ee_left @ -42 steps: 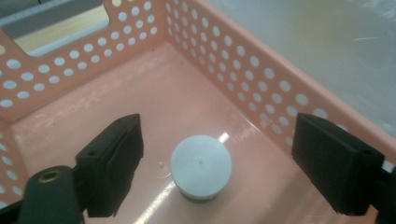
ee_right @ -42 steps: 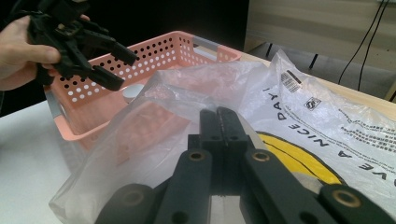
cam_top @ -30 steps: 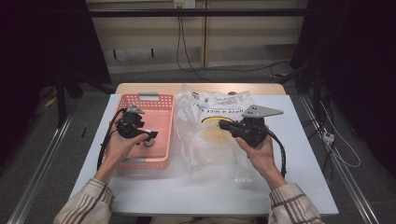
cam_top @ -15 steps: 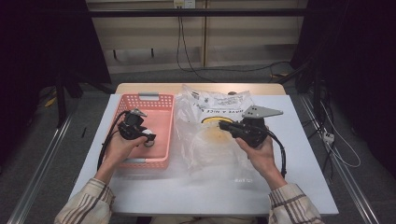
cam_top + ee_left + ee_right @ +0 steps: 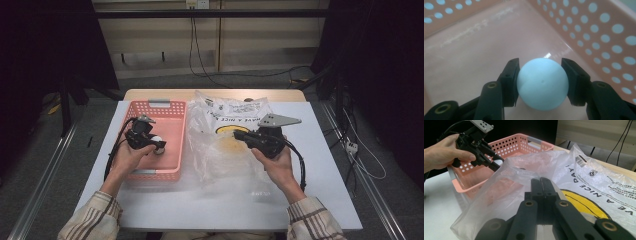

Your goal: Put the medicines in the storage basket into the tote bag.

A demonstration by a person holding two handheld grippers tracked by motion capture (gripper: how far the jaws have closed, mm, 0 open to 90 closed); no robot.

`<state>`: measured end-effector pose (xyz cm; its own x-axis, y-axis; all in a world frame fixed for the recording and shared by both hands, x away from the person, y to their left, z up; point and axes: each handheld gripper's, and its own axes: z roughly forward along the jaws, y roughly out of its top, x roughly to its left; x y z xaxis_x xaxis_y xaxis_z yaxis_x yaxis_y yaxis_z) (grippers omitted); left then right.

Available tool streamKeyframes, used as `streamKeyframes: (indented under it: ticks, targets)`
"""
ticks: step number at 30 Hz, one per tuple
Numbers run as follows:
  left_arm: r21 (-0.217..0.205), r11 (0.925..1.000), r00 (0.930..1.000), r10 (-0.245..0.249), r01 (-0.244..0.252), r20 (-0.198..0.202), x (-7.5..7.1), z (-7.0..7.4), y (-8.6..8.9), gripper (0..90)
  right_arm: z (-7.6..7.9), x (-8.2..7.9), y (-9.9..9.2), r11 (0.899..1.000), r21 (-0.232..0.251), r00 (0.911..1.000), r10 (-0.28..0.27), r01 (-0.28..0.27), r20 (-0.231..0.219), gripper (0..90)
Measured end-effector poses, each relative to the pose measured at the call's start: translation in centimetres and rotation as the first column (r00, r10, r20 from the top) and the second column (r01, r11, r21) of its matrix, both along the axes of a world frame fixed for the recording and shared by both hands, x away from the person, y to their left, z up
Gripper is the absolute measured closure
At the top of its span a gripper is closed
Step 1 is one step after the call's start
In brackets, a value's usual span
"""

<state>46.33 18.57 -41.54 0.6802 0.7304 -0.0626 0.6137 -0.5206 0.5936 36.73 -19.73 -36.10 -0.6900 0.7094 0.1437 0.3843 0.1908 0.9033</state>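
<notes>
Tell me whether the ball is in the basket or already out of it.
In. The pale blue ball sits on the pink basket's floor, its perforated walls rising around it, with the left gripper's jaws against both its sides.

Pale ball and clear bag

Smooth pale blue-white round ball (image 5: 542, 83) sits inside the pink perforated plastic basket (image 5: 167, 117); the crumpled clear plastic bag (image 5: 225, 145) lies beside it.

Overhead cam faces fwd/down; tool cams close; all share basket (image 5: 165, 125).
</notes>
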Motion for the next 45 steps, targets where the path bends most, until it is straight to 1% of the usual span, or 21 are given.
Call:
streamKeyframes:
  ticks: [1, 2, 3, 5, 7, 9, 12, 14, 18, 19, 22, 24, 25, 28, 32, 33, 35, 37, 41, 43, 45]
  targets:
    - [-0.015, 0.9999, 0.9999, 0.005, -0.005, 0.015, -0.1, 0.3, 0.1, 50.9, 0.0, 0.0, 0.0, 1.0, 0.0, 1.0, 0.0, 0.0, 0.001, 90.0]
    - [-0.015, 0.9999, 0.9999, 0.005, -0.005, 0.015, -0.1, 0.3, 0.1, 50.9, 0.0, 0.0, 0.0, 1.0, 0.0, 1.0, -0.001, 0.001, 0.0, 90.0]
    - [-0.024, 0.9996, 0.9994, 0.013, -0.012, 0.031, -0.1, 0.4, 0.1, 50.9, 0.0, 0.0, 0.0, 1.0, 0.0, 1.0, -0.003, 0.003, 0.001, 90.0]
    - [-0.044, 0.999, 0.9992, 0.015, -0.013, 0.038, -0.3, 0.9, 0.1, 50.9, 0.0, 0.0, 0.0, 1.0, 0.0, 1.0, -0.005, 0.005, 0.002, 90.0]
    - [-0.058, 0.9983, 0.9984, 0.006, -0.003, 0.056, -0.7, 1.9, 0.2, 51.0, 0.0, 0.0, 0.0, 1.0, 0.0, 1.0, -0.005, 0.005, 0.002, 90.0]
    - [-0.078, 0.9969, 0.9959, 0.009, -0.002, 0.09, -1.1, 3.0, 0.3, 51.0, 0.0, 0.0, 0.0, 1.0, -0.002, 1.0, -0.007, 0.007, 0.002, 90.0]
    - [-0.106, 0.9944, 0.9931, 0.011, 0.001, 0.117, -1.5, 3.9, 0.4, 51.0, 0.0, 0.0, 0.0, 1.0, -0.003, 1.0, -0.008, 0.008, 0.0, 90.0]
    - [-0.125, 0.9922, 0.993, 0.015, -0.001, 0.117, -1.8, 4.0, 0.2, 51.0, 0.0, 0.0, 0.0, 1.0, -0.003, 1.0, -0.005, 0.005, 0.003, 90.0]
    - [-0.14, 0.9901, 0.9918, 0.013, 0.005, 0.127, -2.2, 4.2, -0.1, 51.0, 0.0, 0.0, 0.0, 1.0, -0.007, 0.9999, -0.01, 0.01, 0.003, 90.0]
    - [-0.142, 0.9898, 0.9903, 0.013, 0.007, 0.138, -2.3, 4.3, -0.1, 51.0, 0.0, 0.0, 0.0, 1.0, -0.007, 0.9999, -0.01, 0.01, 0.003, 90.0]
    - [-0.165, 0.9861, 0.9902, 0.008, 0.015, 0.139, -2.8, 4.7, -0.2, 51.1, 0.0, 0.0, -0.1, 1.0, -0.003, 0.9999, -0.011, 0.011, 0.004, 90.0]
    - [-0.167, 0.9857, 0.9881, 0.007, 0.019, 0.154, -3.1, 5.0, -0.2, 51.1, 0.0, 0.0, -0.1, 1.0, -0.003, 0.9999, -0.01, 0.01, 0.004, 90.0]
    - [-0.189, 0.9817, 0.9886, 0.006, 0.022, 0.15, -3.3, 5.2, -0.2, 51.0, 0.0, 0.0, -0.1, 1.0, -0.003, 0.9999, -0.011, 0.011, 0.002, 90.0]
    - [-0.206, 0.9779, 0.9893, -0.005, 0.036, 0.146, -3.6, 5.7, -0.2, 51.1, 0.0, 0.0, 0.0, 1.0, -0.005, 1.0, -0.007, 0.007, 0.004, 90.0]
    - [-0.236, 0.9705, 0.9888, -0.013, 0.048, 0.149, -4.0, 6.2, -0.3, 51.1, 0.0, 0.0, -0.1, 1.0, -0.004, 1.0, -0.007, 0.008, 0.005, 90.0]
    - [-0.235, 0.9707, 0.9873, -0.014, 0.052, 0.158, -4.2, 6.4, -0.3, 51.1, 0.0, 0.0, -0.1, 1.0, -0.004, 0.9999, -0.01, 0.01, 0.004, 90.0]
    - [-0.247, 0.9673, 0.986, -0.018, 0.059, 0.166, -4.5, 6.6, -0.5, 51.1, 0.0, 0.0, -0.1, 1.0, -0.004, 0.9999, -0.01, 0.01, 0.004, 90.0]
    - [-0.246, 0.9665, 0.9839, -0.03, 0.074, 0.176, -4.8, 6.9, -0.7, 51.1, 0.1, 0.0, -0.1, 1.0, -0.004, 1.0, -0.007, 0.007, 0.006, 90.0]
    - [-0.249, 0.9633, 0.9815, -0.054, 0.099, 0.184, -5.6, 7.4, -1.5, 51.1, 0.1, 0.0, -0.1, 1.0, -0.003, 0.9999, -0.008, 0.008, 0.006, 90.0]
    - [-0.256, 0.9596, 0.9795, -0.068, 0.116, 0.19, -6.0, 7.7, -1.8, 51.1, 0.1, 0.0, -0.1, 1.0, -0.004, 0.9999, -0.009, 0.009, 0.006, 90.0]
    - [-0.256, 0.9574, 0.9755, -0.082, 0.134, 0.204, -6.4, 8.0, -2.2, 51.1, 0.1, 0.0, -0.1, 1.0, -0.004, 0.9999, -0.009, 0.009, 0.006, 90.0]
